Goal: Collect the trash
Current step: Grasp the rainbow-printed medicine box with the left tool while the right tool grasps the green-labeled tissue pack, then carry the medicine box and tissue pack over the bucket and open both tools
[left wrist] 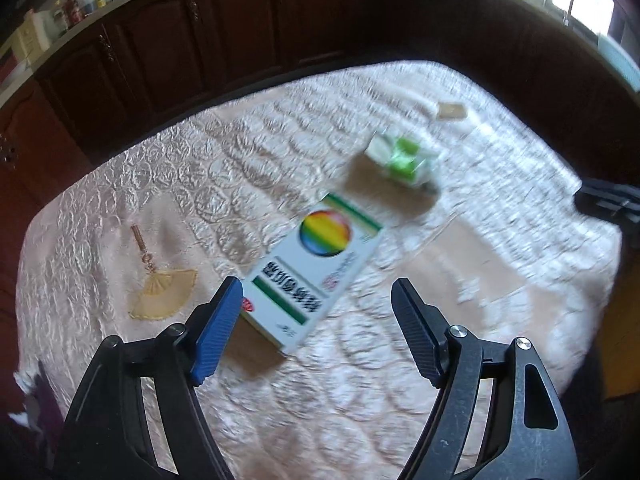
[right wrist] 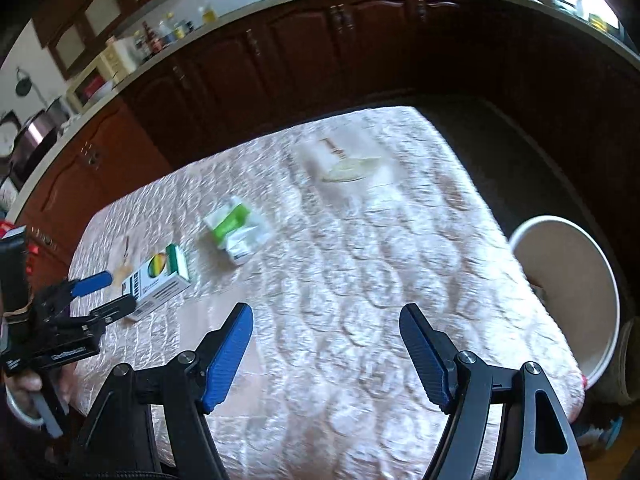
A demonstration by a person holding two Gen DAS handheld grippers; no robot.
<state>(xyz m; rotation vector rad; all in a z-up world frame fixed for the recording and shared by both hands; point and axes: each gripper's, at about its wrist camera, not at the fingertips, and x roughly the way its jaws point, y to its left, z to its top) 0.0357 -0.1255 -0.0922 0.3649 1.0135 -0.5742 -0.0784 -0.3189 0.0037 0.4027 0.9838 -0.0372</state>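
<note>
Blue-padded fingers of the left gripper [left wrist: 316, 300] stand spread with nothing pressed between them; the near corner of the white box with the rainbow disc [left wrist: 316, 264] lies just beside the left pad, and contact there cannot be confirmed. The right gripper [right wrist: 326, 322] is likewise spread and empty, poised over bare tablecloth [right wrist: 360, 280].

Task items: the white box lies flat near the table's left side. A crumpled green-and-white wrapper [right wrist: 234, 230] rests near the box but apart from it, farther in. A white bucket [right wrist: 568, 292], judged to be the trash receptacle, stands off the table's right edge, well apart from both items.

Risks:
- The box lies skewed to the left gripper's closing line; closing on a corner could spin it out rather than seat it.
- The quilted, glossy cloth may bunch under a low fingertip and be pinched together with the box.
- The wrapper is light and crushed; a loose grip could let it slip free over the long carry to the bucket.
- Both views are motion-blurred, so placement is uncertain.

Surroundings: fan motifs [left wrist: 164, 292] appear to be printed on the cloth, not trash. A small tan item [left wrist: 452, 111] lies at the far side; its nature cannot be told. Dark cabinets [left wrist: 200, 40] stand behind. Nothing blocks either approach.
</note>
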